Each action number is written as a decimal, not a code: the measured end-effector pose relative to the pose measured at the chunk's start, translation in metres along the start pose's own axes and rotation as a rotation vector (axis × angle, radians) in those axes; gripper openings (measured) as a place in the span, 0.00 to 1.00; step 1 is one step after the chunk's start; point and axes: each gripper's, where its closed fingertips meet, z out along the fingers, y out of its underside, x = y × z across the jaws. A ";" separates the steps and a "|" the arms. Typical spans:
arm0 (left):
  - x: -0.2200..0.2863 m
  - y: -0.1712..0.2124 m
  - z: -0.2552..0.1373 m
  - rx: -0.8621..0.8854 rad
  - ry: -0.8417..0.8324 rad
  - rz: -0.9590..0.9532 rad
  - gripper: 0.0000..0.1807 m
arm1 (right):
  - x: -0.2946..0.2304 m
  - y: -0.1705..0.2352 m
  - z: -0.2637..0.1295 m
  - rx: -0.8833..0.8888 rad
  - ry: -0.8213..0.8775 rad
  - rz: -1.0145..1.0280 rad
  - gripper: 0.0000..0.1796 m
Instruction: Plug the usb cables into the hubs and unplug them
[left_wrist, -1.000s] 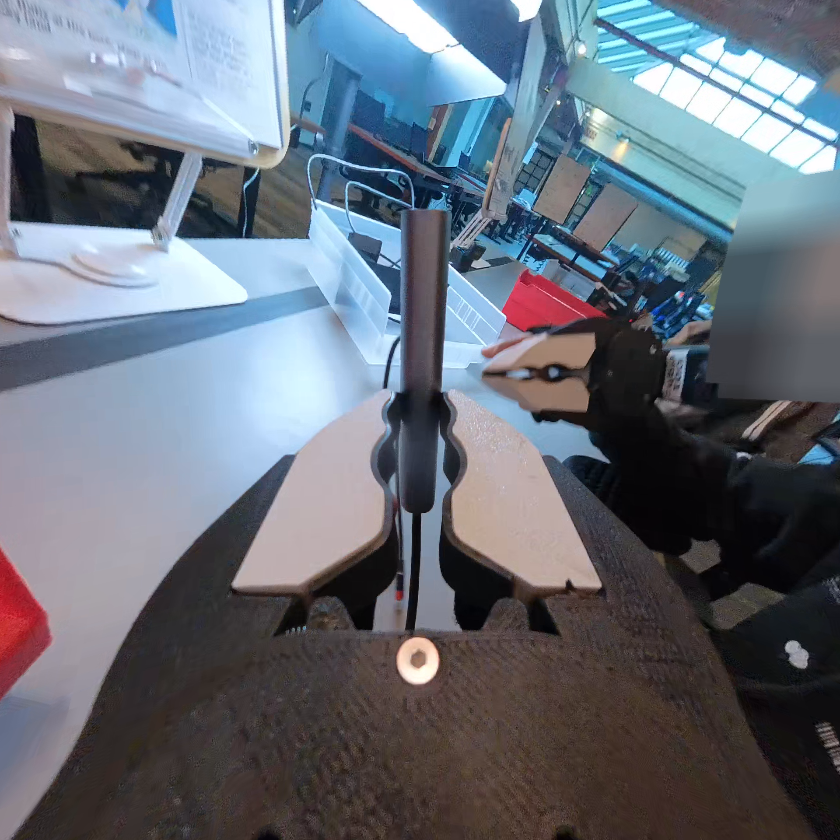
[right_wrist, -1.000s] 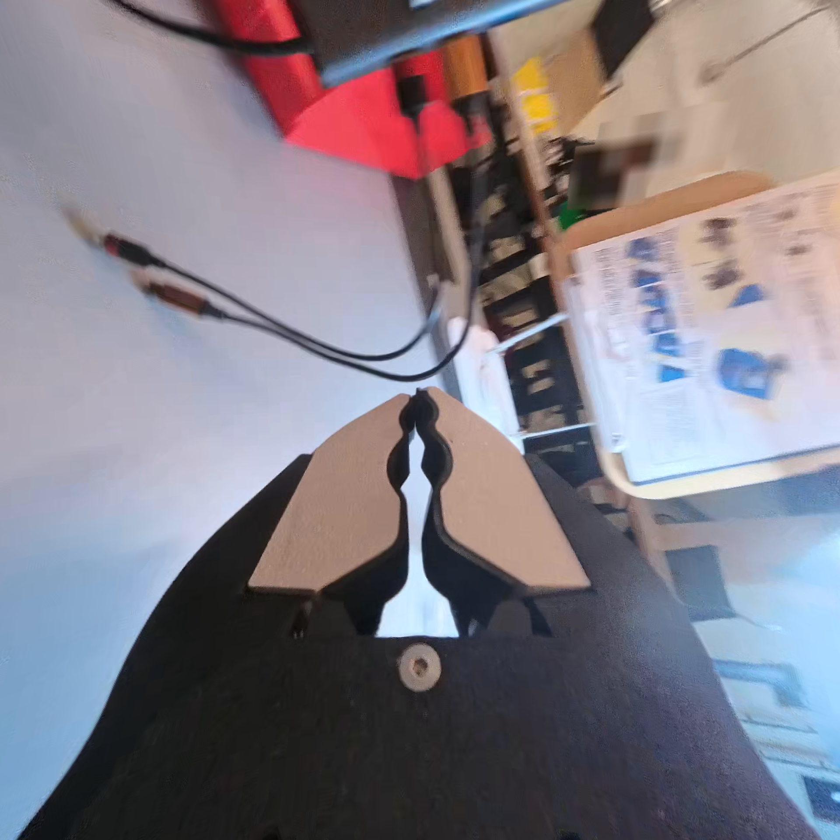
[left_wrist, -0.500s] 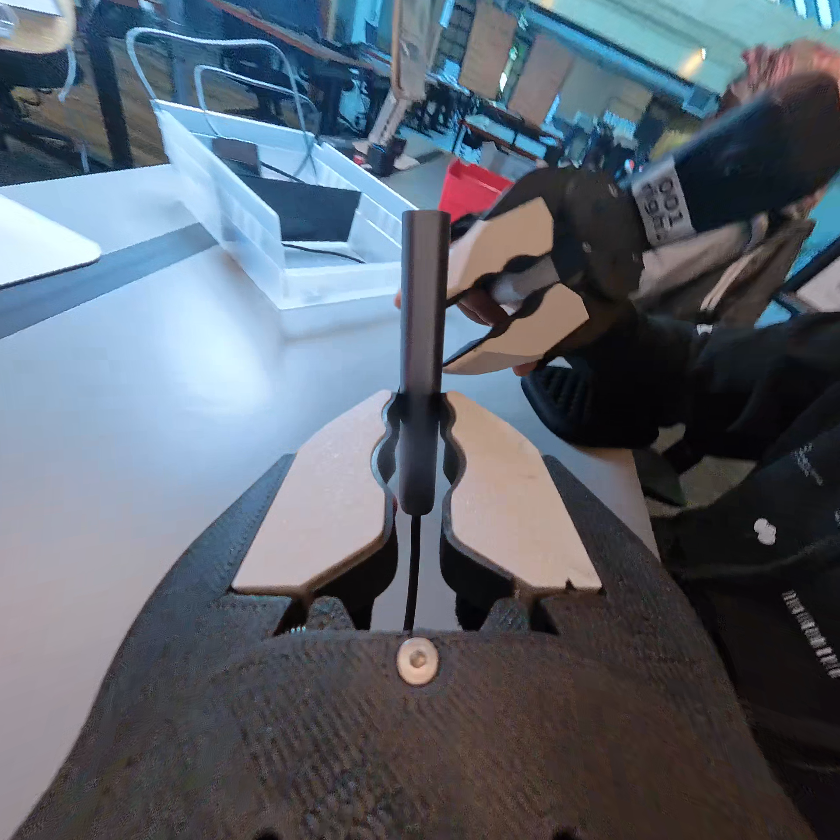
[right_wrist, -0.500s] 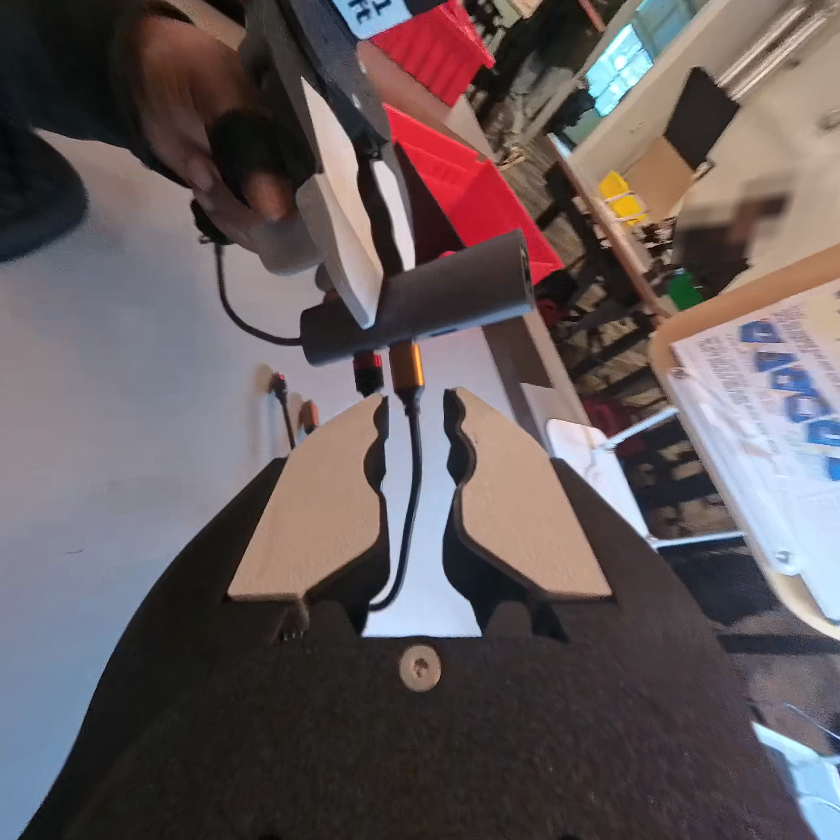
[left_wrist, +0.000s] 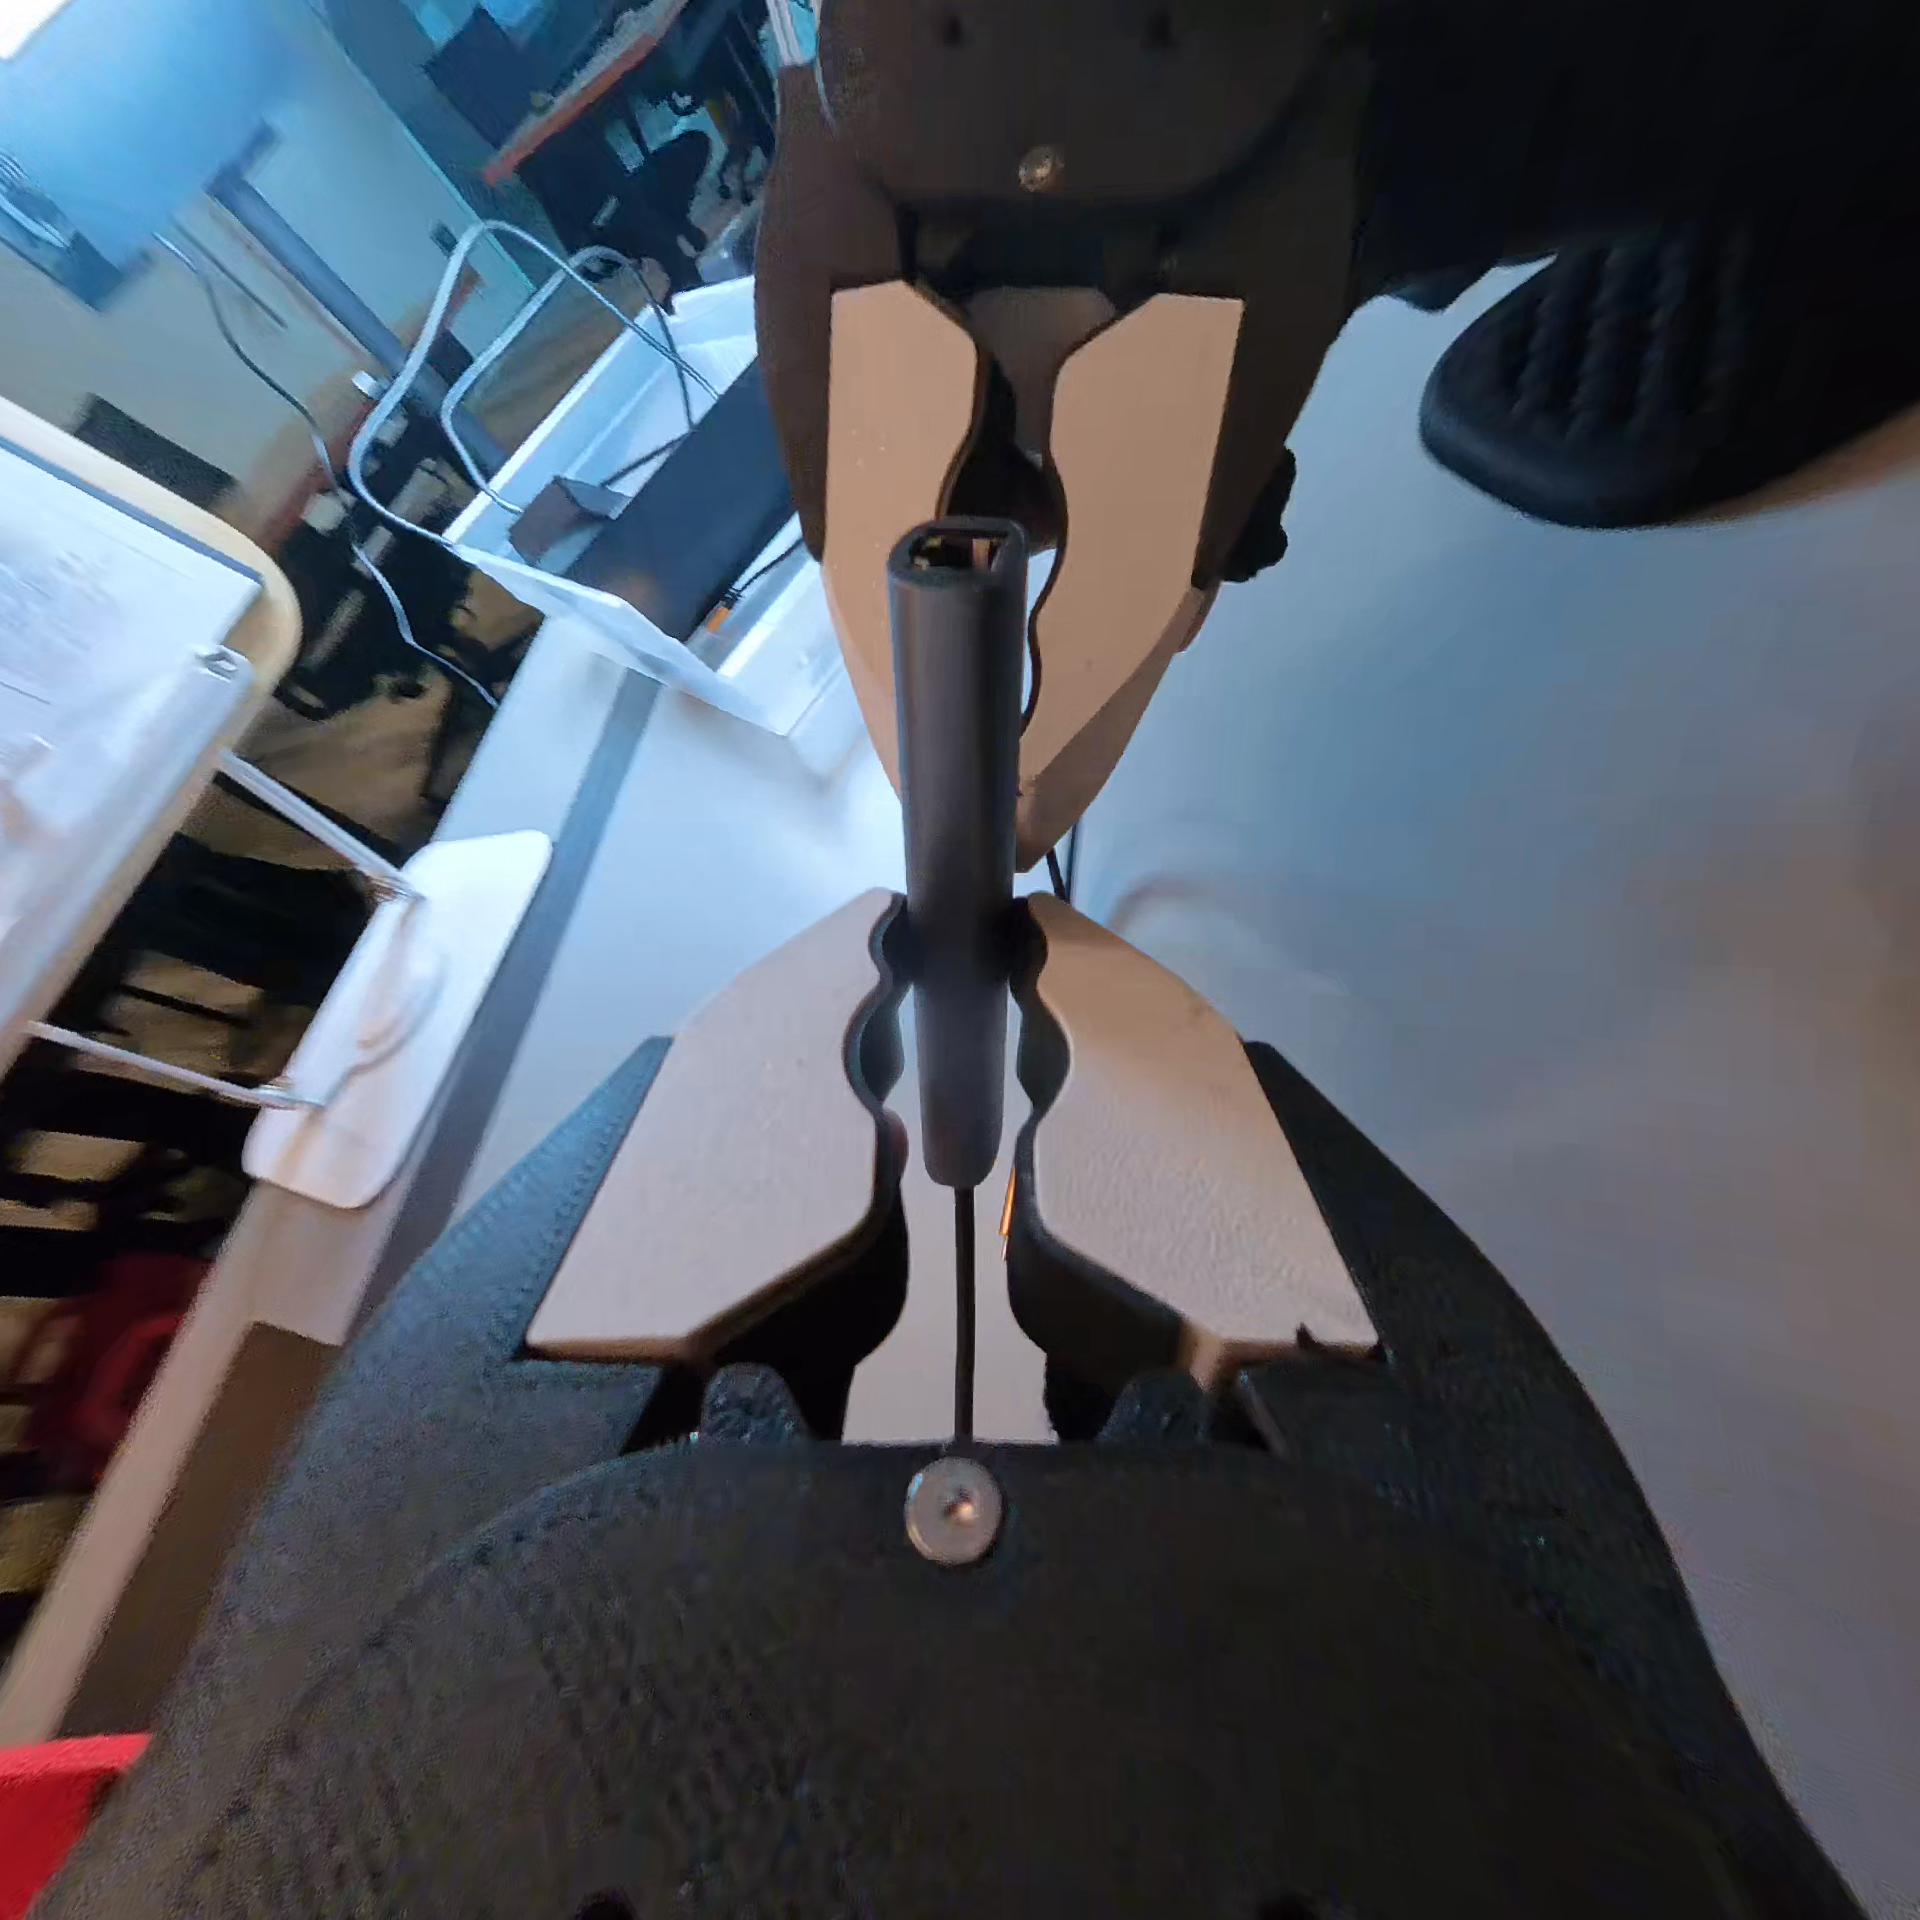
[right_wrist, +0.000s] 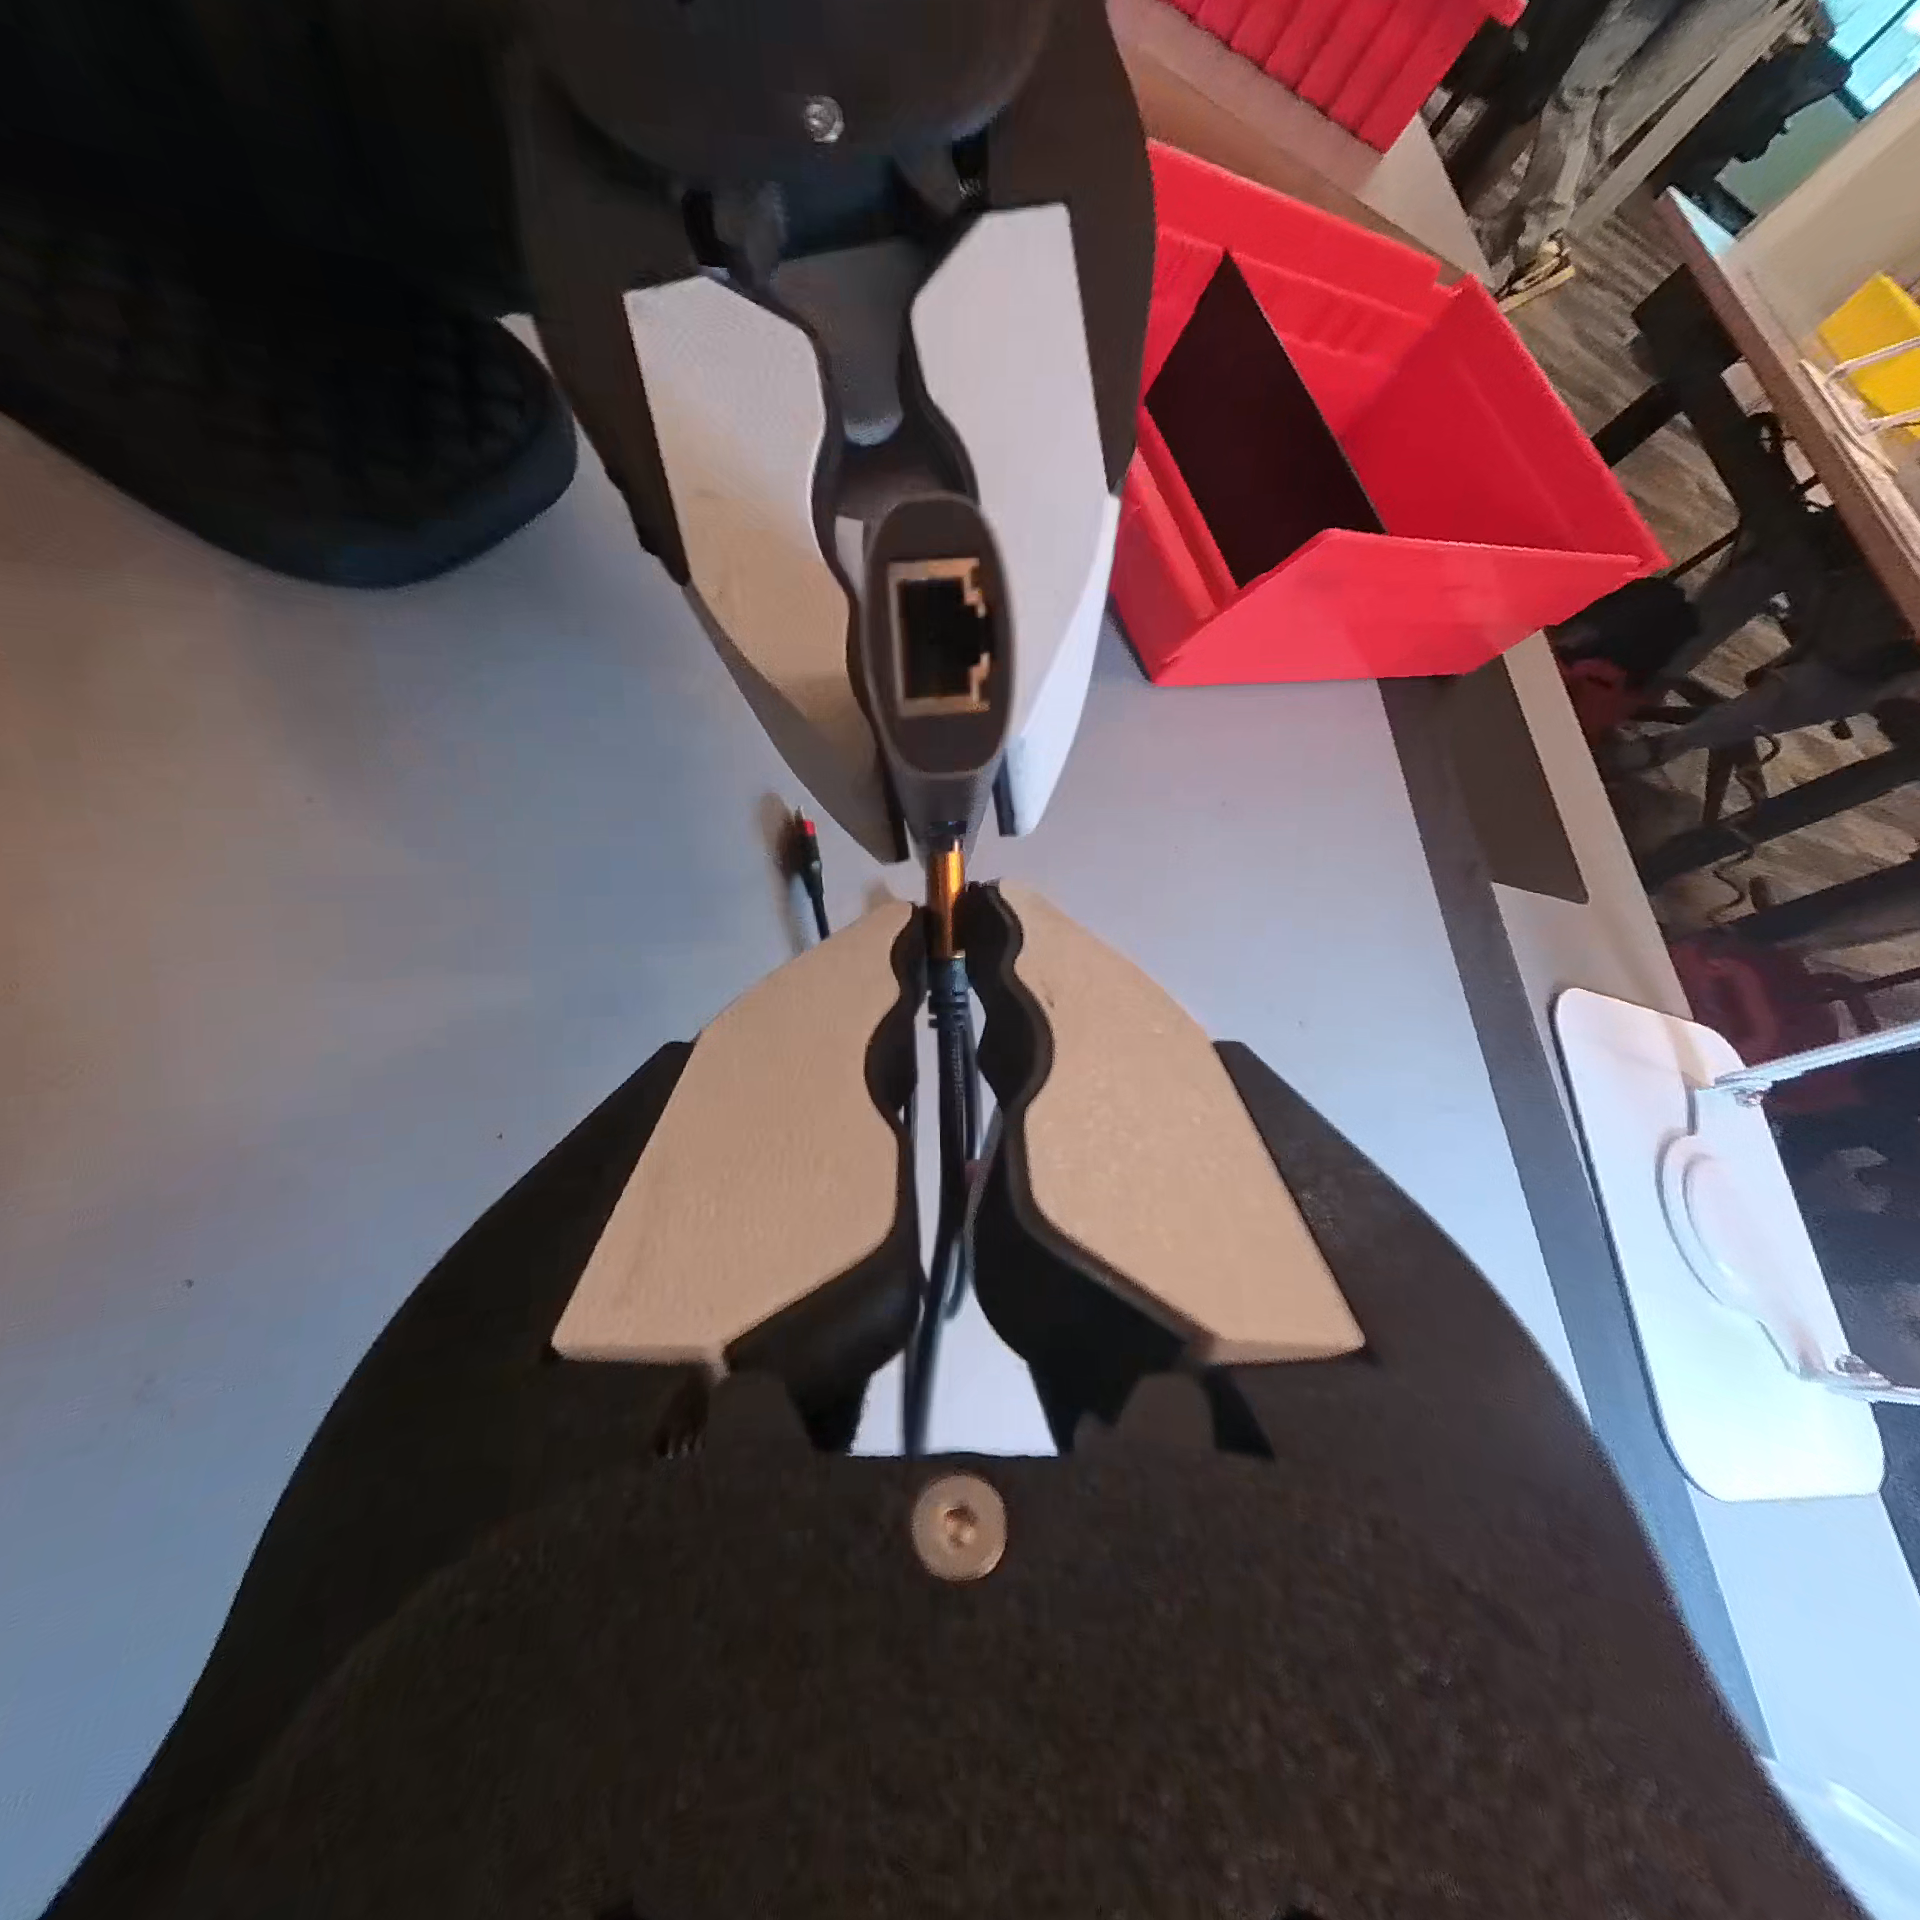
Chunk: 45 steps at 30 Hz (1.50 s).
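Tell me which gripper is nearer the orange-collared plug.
Right. The right gripper is closed on the orange-collared plug under the hub; the left gripper clamps the hub's body, above the plug.

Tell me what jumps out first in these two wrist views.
The grey USB hub at centre, clamped upright in the left gripper, its network port facing the right wrist camera. Just below it, the right gripper is shut on the orange USB plug seated in the hub. A red bin sits on the table behind.
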 end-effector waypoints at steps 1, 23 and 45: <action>-0.001 -0.001 -0.001 -0.003 -0.018 0.032 0.10 | 0.001 0.000 0.000 0.013 0.003 -0.003 0.04; -0.079 -0.026 -0.090 0.293 -0.211 -0.293 0.10 | 0.053 -0.041 -0.087 0.209 0.093 0.034 0.04; -0.049 0.000 -0.031 0.279 -0.035 -0.495 0.09 | 0.203 0.193 -0.197 -0.399 0.927 0.296 0.20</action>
